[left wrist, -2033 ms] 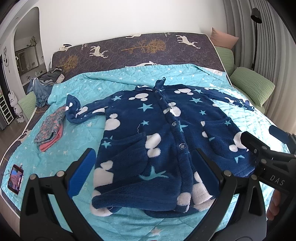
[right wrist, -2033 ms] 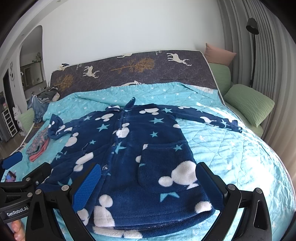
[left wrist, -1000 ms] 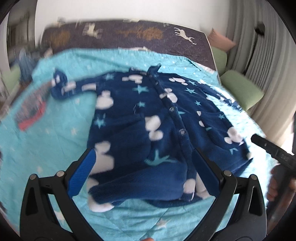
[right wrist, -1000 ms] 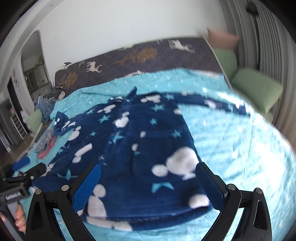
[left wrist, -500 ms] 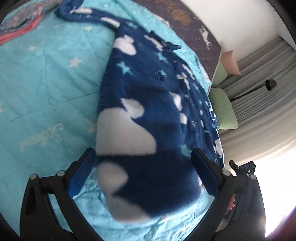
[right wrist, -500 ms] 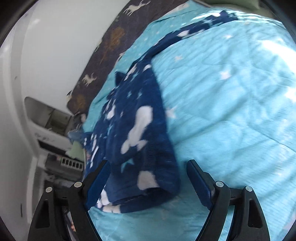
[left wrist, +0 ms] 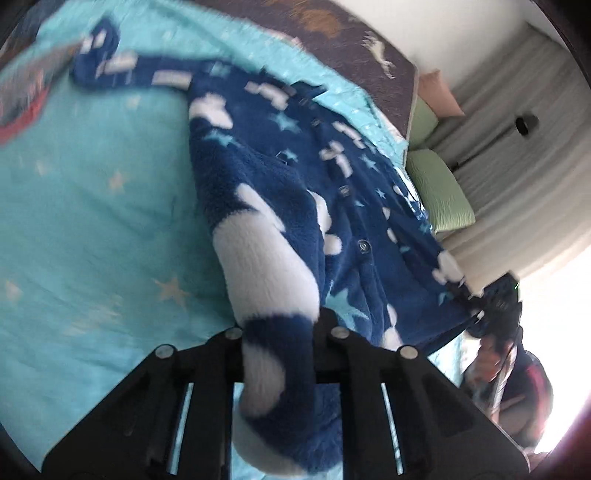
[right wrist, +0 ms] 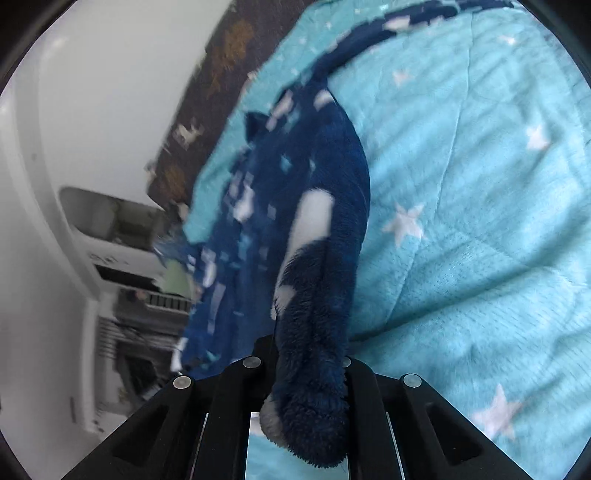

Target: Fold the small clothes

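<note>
Fleece robe (left wrist: 280, 206), dark blue with white shapes and pale blue stars, lies spread on the turquoise quilt (left wrist: 92, 221) that covers the bed, with its buttoned front facing up and one long sleeve reaching toward the upper left of the left wrist view. The bed (left wrist: 332, 33) shows a dark brown sheet with deer and tree prints beyond the quilt, and two green pillows (left wrist: 439, 188) and one pink pillow (left wrist: 439, 96) lie at its far side near the grey curtains (left wrist: 524, 162). In the right wrist view the robe (right wrist: 306, 206) runs away from the camera as a long bunched ridge, and its other sleeve stretches over the quilt (right wrist: 480, 184) toward the top edge. The left tongs (left wrist: 280, 343) have just been closing and now clench one lower corner of the robe, with the thick fleece bulging between the black jaws. The right tongs (right wrist: 310, 362) have also just been closing and grasp the opposite lower corner, which hangs down in a fold over the jaws. In the left wrist view the right tongs (left wrist: 491, 310) appear blurred at the far corner of the hem. A small reddish garment (left wrist: 22, 107) lies on the quilt at the left edge, too blurred to describe further.
</note>
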A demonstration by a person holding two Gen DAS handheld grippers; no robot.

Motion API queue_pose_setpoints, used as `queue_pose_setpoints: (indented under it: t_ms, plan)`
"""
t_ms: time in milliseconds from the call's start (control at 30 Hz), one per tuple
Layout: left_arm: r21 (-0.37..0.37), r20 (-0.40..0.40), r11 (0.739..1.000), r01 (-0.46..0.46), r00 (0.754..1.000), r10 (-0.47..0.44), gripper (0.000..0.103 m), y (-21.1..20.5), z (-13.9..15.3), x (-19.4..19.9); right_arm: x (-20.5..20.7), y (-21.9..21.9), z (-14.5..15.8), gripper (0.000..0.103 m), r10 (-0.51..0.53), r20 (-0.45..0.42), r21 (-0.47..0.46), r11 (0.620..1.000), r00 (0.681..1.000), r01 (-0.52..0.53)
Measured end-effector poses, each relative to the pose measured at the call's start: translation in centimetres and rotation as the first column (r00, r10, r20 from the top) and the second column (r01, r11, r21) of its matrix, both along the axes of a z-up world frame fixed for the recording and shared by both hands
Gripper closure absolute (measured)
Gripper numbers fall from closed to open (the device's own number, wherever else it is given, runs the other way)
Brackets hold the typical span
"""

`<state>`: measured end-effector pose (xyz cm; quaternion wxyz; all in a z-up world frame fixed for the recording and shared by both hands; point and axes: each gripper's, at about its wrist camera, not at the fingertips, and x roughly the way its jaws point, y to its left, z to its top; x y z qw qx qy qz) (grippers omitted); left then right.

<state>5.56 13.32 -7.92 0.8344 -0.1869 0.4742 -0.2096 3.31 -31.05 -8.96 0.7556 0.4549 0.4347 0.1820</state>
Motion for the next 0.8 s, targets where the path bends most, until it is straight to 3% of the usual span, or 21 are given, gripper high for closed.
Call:
queue_pose_setpoints:
  t_ms: [100,300,400,433,467,500,533,567,600,667,700,733,800]
  plan:
    - [0.076,0.015,0.996,0.051,0.999,-0.052,0.088,-0.2,2.0,-1.6,-1.5,0.0,2.5,0.098,0.025,0.021,-0.029,0.999,0.999,-0.024]
    - [0.095,-0.034,0.986,0.140,0.990,-0.137,0.088,1.1,3.0,-6.1,-7.2,1.0,5.4,0.098,0.064,0.027,-0.053,0.997,0.998,-0.063]
    - [0.093,-0.082,0.981,0.169,0.983,-0.162,0.088,2.4,3.3,-8.8,-10.0,1.3,5.9,0.098,0.056,-0.010,-0.080,0.995,0.998,-0.056]
    - [0.112,-0.093,0.978,0.177,0.981,-0.167,0.086,2.7,3.2,-9.5,-11.2,1.2,5.9,0.098,0.055,-0.048,-0.132,0.989,0.997,-0.061]
    - [0.126,-0.105,0.975,0.182,0.980,-0.169,0.082,2.9,3.0,-9.8,-11.8,1.2,5.8,0.096,0.056,-0.078,-0.182,0.981,0.995,-0.069]
    - [0.147,-0.121,0.973,0.176,0.980,-0.159,0.077,3.3,2.7,-9.9,-12.4,1.3,5.6,0.088,0.051,-0.114,-0.260,0.962,0.992,-0.079]
    - [0.184,-0.141,0.971,0.150,0.982,-0.125,0.069,3.9,2.3,-9.5,-12.8,1.3,5.0,0.082,0.021,-0.176,-0.394,0.915,0.984,-0.090]
    - [0.207,-0.149,0.970,0.128,0.984,-0.098,0.063,4.6,2.3,-8.9,-12.6,1.1,4.9,0.068,-0.015,-0.202,-0.462,0.883,0.979,-0.082]
    - [0.224,-0.144,0.970,0.095,0.988,-0.064,0.060,5.3,2.4,-8.2,-12.3,0.7,4.8,0.059,-0.101,-0.220,-0.588,0.808,0.970,-0.049]
    - [0.231,-0.087,0.973,0.006,0.996,0.015,0.043,7.2,3.7,-6.6,-11.3,-0.3,5.6,0.056,-0.189,-0.170,-0.677,0.736,0.967,0.024]
    - [0.225,-0.042,0.974,-0.033,0.998,0.043,0.036,8.0,4.5,-5.7,-10.8,-0.4,6.2,0.056,-0.208,-0.135,-0.689,0.722,0.969,0.059]
    - [0.223,0.011,0.972,-0.079,0.997,0.079,0.021,9.2,5.2,-4.2,-10.1,-0.3,7.3,0.054,-0.203,-0.067,-0.682,0.724,0.977,0.103]
    - [0.224,0.090,0.951,-0.214,0.976,0.198,0.016,11.8,6.3,-0.3,-8.4,0.9,8.8,0.045,-0.142,0.013,-0.661,0.742,0.990,0.115]
